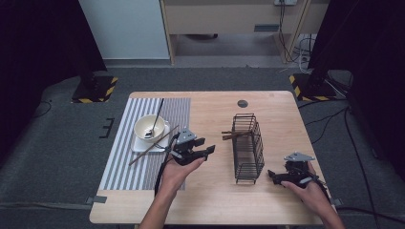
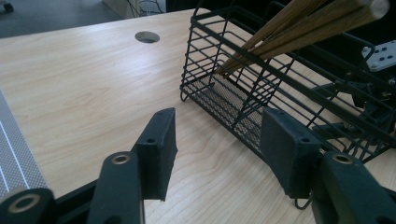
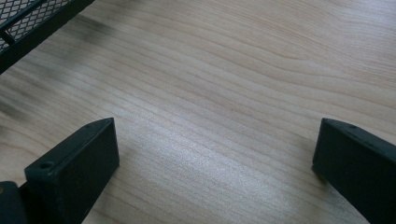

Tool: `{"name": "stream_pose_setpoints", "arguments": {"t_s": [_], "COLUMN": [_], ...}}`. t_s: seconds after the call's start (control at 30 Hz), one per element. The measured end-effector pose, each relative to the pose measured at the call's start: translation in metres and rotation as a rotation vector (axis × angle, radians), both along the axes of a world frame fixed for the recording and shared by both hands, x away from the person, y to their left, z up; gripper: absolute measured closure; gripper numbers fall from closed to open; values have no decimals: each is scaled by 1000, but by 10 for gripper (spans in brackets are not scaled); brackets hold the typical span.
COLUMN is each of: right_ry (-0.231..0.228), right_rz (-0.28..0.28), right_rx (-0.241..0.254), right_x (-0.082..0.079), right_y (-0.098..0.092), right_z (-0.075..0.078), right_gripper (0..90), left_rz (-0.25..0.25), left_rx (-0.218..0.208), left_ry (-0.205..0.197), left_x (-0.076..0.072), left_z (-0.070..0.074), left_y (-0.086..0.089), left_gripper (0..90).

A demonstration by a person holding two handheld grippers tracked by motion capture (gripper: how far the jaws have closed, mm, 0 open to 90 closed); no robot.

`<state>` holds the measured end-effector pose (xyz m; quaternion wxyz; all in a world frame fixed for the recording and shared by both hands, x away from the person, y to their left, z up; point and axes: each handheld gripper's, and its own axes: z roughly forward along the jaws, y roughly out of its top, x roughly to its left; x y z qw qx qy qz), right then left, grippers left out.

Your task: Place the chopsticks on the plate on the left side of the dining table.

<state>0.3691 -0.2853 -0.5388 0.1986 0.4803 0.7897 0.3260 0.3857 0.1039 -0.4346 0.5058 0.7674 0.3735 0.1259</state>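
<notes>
- Judging by the layout, chopsticks (image 1: pixel 231 135) already sit in the wire basket (image 1: pixel 248 148); one chopstick (image 1: pixel 152 147) still rests across the plate (image 1: pixel 143 144) by the bowl (image 1: pixel 149 127).
- Left hand-held gripper (image 1: pixel 204 150) is released, holding nothing; the basket lies just ahead of it, the loose chopstick behind it.
- Right hand-held gripper (image 1: pixel 273 175) is released over bare bench (image 3: pixel 224 84), basket just beside it.
</notes>
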Motion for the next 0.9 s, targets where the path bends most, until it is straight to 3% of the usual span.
{"name": "stream_pose_setpoints", "arguments": {"t_s": [0.4, 0.53, 0.67, 0.9], "right_ry": [4, 6, 4, 4], "right_rz": [0, 0, 1, 2], "right_rx": [3, 4, 3, 3], "right_x": [1, 1, 1, 2], "right_y": [1, 1, 0, 1], "right_z": [0, 0, 0, 0], "right_gripper": [1, 1, 2, 1], "left_rz": [-14, -2, 9, 0], "left_rx": [-10, -38, -103, -96], "left_ry": [-56, -63, -56, -78], "left_x": [-1, 1, 2, -1], "left_z": [25, 34, 42, 52], "left_y": [-5, -2, 1, -3], "left_gripper": [573, 589, 589, 583]}}
